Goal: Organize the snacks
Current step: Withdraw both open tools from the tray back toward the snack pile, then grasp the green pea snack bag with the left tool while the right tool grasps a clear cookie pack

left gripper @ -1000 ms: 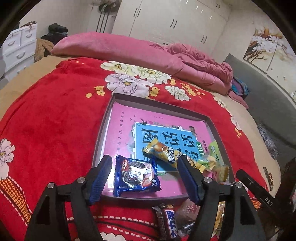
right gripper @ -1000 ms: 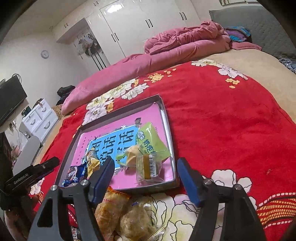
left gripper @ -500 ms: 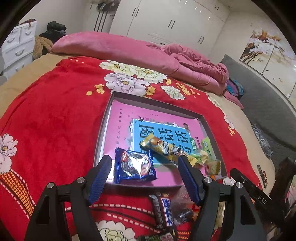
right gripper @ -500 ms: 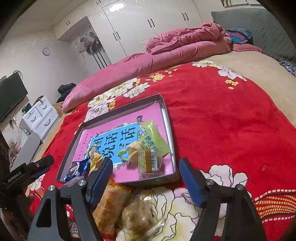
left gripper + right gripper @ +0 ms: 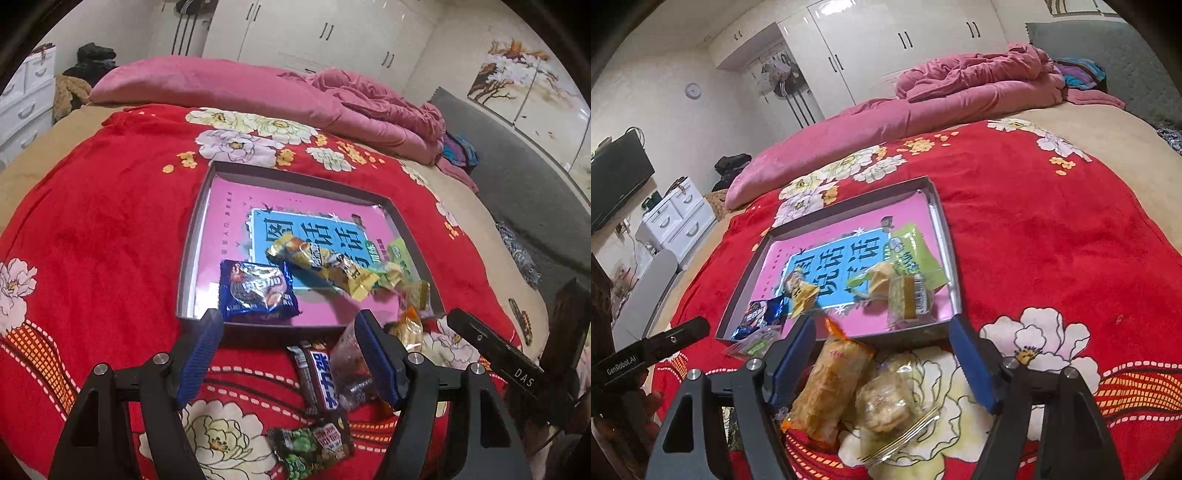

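Both my grippers, left (image 5: 290, 334) and right (image 5: 882, 341), have drawn back from the tray (image 5: 195, 236); jaws spread, empty. At 6 o'clock, three packets now show.

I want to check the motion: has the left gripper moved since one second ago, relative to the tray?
Yes. The left gripper has drawn back from the tray: its fingertips were alongside the blue cookie packet and now sit at the near rim.

Clear packet (image 5: 347, 365) partly hidden behind left hand-held gripper (image 5: 290, 328) finger; contents unreadable. Green snack (image 5: 314, 448) label blurred.
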